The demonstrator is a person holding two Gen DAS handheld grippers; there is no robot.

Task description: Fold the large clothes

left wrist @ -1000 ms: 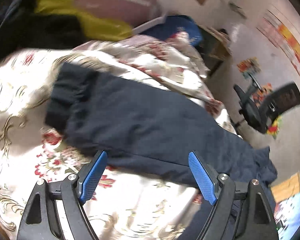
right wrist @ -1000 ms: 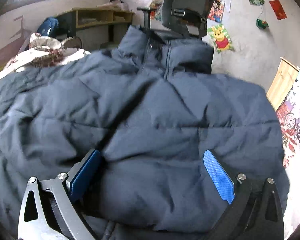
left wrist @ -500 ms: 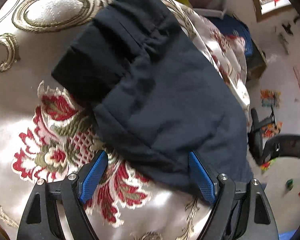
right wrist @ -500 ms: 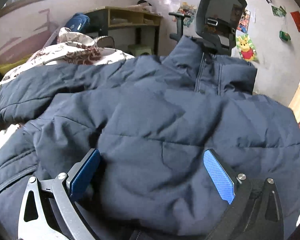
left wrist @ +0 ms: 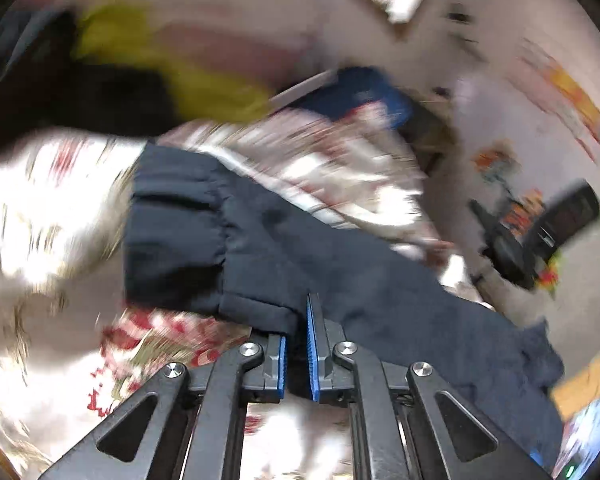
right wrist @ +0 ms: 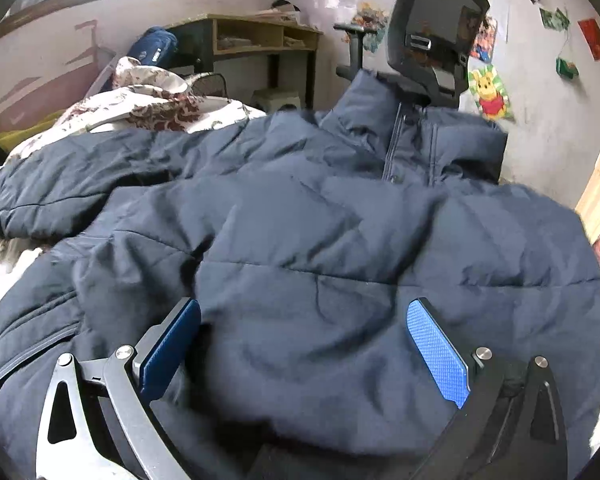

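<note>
A large navy padded jacket point(right wrist: 320, 240) lies spread on a floral bedspread point(left wrist: 52, 208). Its collar point(right wrist: 412, 144) and zip point away from me in the right wrist view. My left gripper point(left wrist: 297, 330) is shut on the jacket's sleeve point(left wrist: 280, 248), pinching its lower edge just behind the dark cuff point(left wrist: 172, 240). My right gripper point(right wrist: 304, 332) is open, its blue pads either side of a bulge in the jacket's body, low over the fabric. The left wrist view is blurred by motion.
A black office chair point(right wrist: 436, 28) stands just past the collar and also shows in the left wrist view point(left wrist: 540, 232). A wooden desk point(right wrist: 256, 36) stands at the far wall. A bunched floral quilt point(right wrist: 148, 100) and yellow cloth point(left wrist: 172, 68) lie at the bed's far side.
My left gripper dropped to the sleeve near the cuff and closed on its edge. My right gripper stayed open and shifted slightly over the jacket's body.
</note>
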